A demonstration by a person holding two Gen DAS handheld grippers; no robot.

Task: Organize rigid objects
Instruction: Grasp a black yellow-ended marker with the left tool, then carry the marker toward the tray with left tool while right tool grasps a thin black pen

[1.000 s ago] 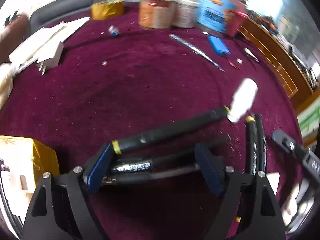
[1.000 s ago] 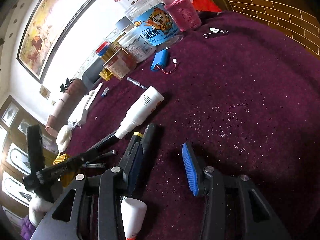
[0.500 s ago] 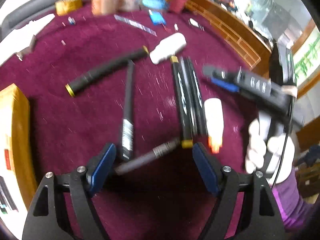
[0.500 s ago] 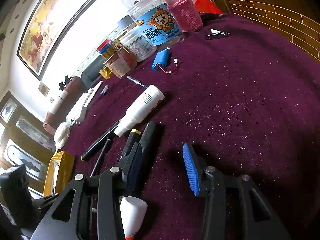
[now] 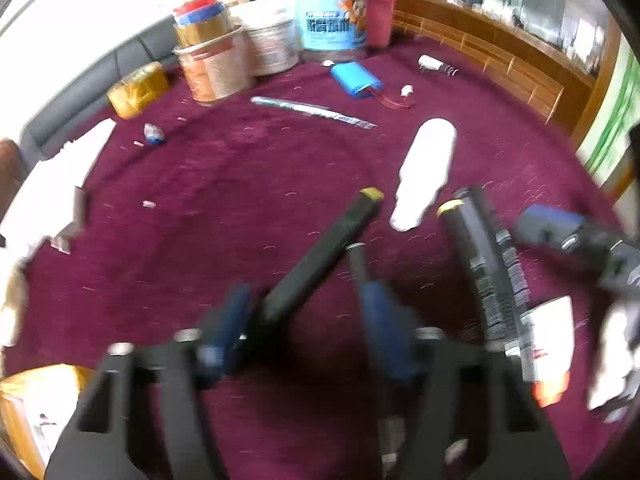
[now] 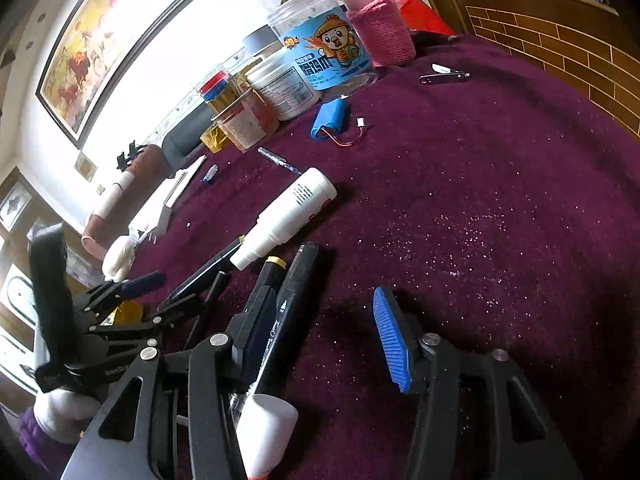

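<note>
Several black markers lie on the purple cloth. In the left wrist view my left gripper (image 5: pixel 308 312) is open, its jaws on either side of a black marker with a yellow band (image 5: pixel 320 256); a thin black pen (image 5: pixel 358 260) lies by the right finger. Two more black markers (image 5: pixel 484 276) lie side by side to the right, next to a white bottle (image 5: pixel 426 172). My right gripper (image 6: pixel 324 328) is open and empty; its left finger rests beside the paired markers (image 6: pixel 288 312). A small white glue bottle (image 6: pixel 264 432) lies under it.
Jars and a pink flask (image 6: pixel 380 28) stand at the back with a blue battery pack (image 6: pixel 330 118), a silver pen (image 5: pixel 312 110) and nail clippers (image 6: pixel 444 76). A gold box (image 5: pixel 24 404) sits at the lower left. A wooden rail (image 5: pixel 500 64) edges the right side.
My left gripper swung from above the pens back down low around the yellow-banded marker. The right gripper has barely moved.
</note>
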